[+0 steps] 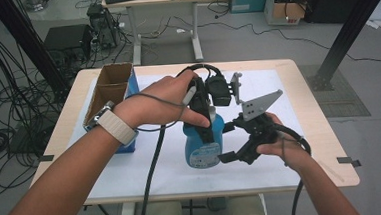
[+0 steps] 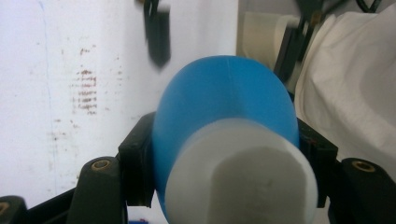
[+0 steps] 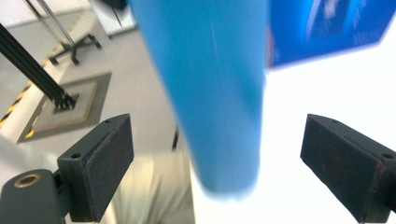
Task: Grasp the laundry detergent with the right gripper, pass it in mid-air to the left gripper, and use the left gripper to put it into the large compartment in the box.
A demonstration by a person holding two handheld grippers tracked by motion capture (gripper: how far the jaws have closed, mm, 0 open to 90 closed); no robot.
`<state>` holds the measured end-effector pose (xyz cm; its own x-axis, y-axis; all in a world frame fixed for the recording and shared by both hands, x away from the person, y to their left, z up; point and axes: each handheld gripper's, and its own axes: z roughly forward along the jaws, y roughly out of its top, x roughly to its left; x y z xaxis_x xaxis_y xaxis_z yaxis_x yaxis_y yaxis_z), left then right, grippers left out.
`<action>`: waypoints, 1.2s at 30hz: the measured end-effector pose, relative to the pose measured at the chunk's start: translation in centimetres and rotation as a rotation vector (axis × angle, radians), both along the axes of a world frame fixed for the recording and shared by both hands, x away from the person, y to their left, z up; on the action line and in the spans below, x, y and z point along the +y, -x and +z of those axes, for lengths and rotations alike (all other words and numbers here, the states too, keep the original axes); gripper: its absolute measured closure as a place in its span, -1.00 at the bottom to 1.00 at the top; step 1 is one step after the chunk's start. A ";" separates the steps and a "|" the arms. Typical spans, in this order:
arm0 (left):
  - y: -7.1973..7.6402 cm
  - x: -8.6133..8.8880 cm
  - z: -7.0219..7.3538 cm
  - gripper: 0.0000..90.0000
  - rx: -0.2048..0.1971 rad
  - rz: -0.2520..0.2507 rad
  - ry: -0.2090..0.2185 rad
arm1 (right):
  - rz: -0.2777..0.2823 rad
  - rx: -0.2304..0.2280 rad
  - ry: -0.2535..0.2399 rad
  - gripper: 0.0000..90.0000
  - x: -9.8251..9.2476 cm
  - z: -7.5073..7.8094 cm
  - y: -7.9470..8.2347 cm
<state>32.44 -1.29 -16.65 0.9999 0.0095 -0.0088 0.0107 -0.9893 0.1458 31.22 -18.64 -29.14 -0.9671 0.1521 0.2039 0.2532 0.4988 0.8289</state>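
Midair near the table's (image 1: 306,70) front edge, blue bottle (image 1: 203,147) hangs upright, white cap (image 2: 243,177) up, clamped by left gripper (image 1: 207,131); right gripper (image 1: 231,157) w/ pads spread wide, flanking the bottle's base.

The blue bottle (image 3: 219,93) is blurred and cut off by the top edge in the right gripper view. In the high view, the left gripper (image 1: 202,118) hides its neck, and its label print is too small to read.

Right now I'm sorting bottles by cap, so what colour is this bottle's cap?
White, on the blue bottle; the cap shows best in the left gripper view.
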 end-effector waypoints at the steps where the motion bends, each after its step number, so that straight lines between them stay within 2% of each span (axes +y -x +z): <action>1: -0.1 0.1 0.0 -0.17 0.006 0.005 -0.002 | -0.010 -0.004 0.021 -0.81 -0.6 0.0 0.0; 2: 0.0 0.2 0.0 -0.17 0.019 0.034 -0.015 | -0.017 -0.004 0.037 -0.81 -1.0 0.1 0.1; 3: -0.1 0.2 0.1 -0.17 0.014 0.025 -0.028 | -0.037 -0.007 0.062 -0.83 -1.6 0.1 0.1; 4: -0.3 0.3 0.2 -0.17 0.004 0.010 -0.028 | -0.055 -0.011 0.090 -0.85 -2.1 0.2 0.1; 5: -0.4 0.4 0.2 -0.17 -0.003 0.016 -0.029 | -0.059 -0.020 0.122 -0.85 -2.8 0.2 0.0; 6: -0.3 0.5 0.1 -0.17 0.011 0.047 -0.020 | -0.079 -0.026 0.148 -0.86 -3.4 0.2 -0.1; 8: -0.5 0.7 0.2 -0.17 0.009 0.057 -0.026 | -0.103 -0.028 0.194 -0.87 -4.5 0.3 -0.2; 9: -0.6 0.8 0.2 -0.17 0.007 0.070 -0.020 | -0.095 -0.055 0.222 -0.87 -5.0 0.4 -0.5; 10: -0.7 0.9 0.4 -0.17 0.005 0.074 -0.027 | -0.094 -0.081 0.242 -0.87 -5.7 0.4 -0.8; 15: -1.1 1.3 0.8 -0.17 -0.010 0.112 -0.030 | -0.142 -0.103 0.324 -0.87 -7.6 1.2 -1.3; 17: -1.3 1.5 1.2 -0.17 -0.008 0.130 -0.037 | -0.160 -0.105 0.359 -0.86 -8.2 1.5 -1.5; 18: -1.5 1.6 1.4 -0.17 -0.007 0.142 -0.036 | -0.181 -0.097 0.390 -0.86 -8.5 1.7 -1.5; 19: -1.6 1.7 1.6 -0.17 -0.005 0.154 -0.042 | -0.208 -0.067 0.430 -0.86 -8.8 1.8 -1.4; 22: -2.0 2.0 2.4 -0.17 -0.006 0.193 -0.048 | -0.225 -0.056 0.522 -0.85 -9.5 1.6 -1.8; 24: -2.3 2.3 3.0 -0.17 -0.005 0.230 -0.050 | -0.192 -0.078 0.530 -0.84 -9.8 1.3 -2.5; 26: -2.6 2.5 3.6 -0.17 -0.011 0.264 -0.052 | -0.198 -0.068 0.560 -0.82 -10.2 1.2 -2.7; 27: -2.9 2.6 4.1 -0.17 -0.032 0.255 -0.068 | -0.199 -0.065 0.573 -0.82 -10.3 1.2 -2.7; 29: -3.0 2.7 4.6 -0.17 -0.038 0.282 -0.080 | -0.213 -0.067 0.603 -0.82 -10.7 1.3 -2.8; 32: -3.4 3.1 5.6 -0.17 -0.039 0.325 -0.086 | -0.232 -0.039 0.625 -0.82 -11.2 1.5 -2.8; 33: -3.4 3.2 5.9 -0.17 -0.040 0.343 -0.082 | -0.242 -0.037 0.630 -0.82 -11.3 1.6 -2.8; 36: -3.9 3.7 7.0 -0.17 -0.030 0.390 -0.084 | -0.259 -0.043 0.596 -0.81 -11.7 1.6 -2.9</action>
<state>36.32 2.38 -9.68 0.9210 0.3879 0.0368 0.3848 -0.9203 0.0707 34.14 -30.39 -27.51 -0.8892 0.4568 -0.0251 0.4002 0.8032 0.4413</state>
